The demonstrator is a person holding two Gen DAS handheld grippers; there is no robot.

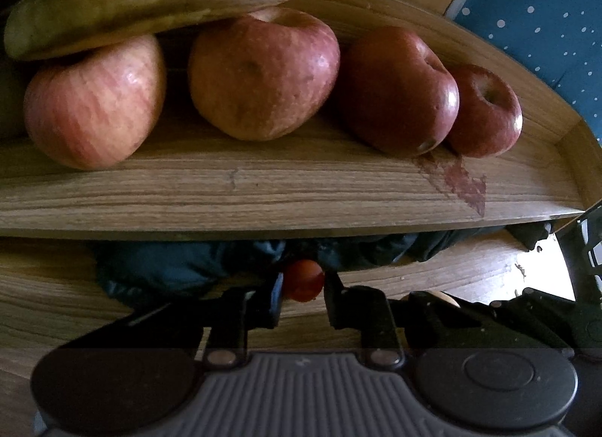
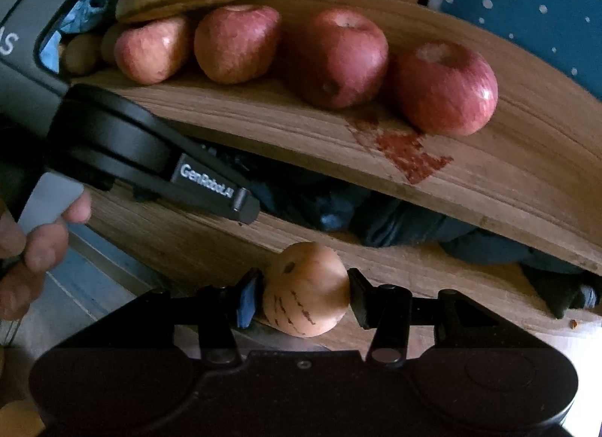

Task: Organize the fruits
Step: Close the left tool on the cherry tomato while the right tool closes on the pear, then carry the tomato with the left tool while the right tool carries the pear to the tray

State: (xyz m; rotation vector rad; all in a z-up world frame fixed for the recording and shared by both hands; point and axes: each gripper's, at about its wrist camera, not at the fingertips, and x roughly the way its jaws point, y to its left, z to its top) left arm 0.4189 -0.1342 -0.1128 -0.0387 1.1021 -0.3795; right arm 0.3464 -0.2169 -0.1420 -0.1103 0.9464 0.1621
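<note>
The left hand-held gripper (image 1: pixel 303 296) is matte black, with two slim fingers on hinged links fastened by round silver screws. Its base is grey ribbed plastic between two round black caps. One finger pad (image 1: pixel 277 292) shows a blue face. The right hand-held gripper (image 2: pixel 304 296) is black throughout, with the same link arms, silver screws and a blue pad (image 2: pixel 248 297). From the right wrist view, the left tool's black arm bears white "GenRobot.AI" lettering, joined to a grey housing. A person's hand (image 2: pixel 26 245) grips a pale grey handle; no sleeve shows.
</note>
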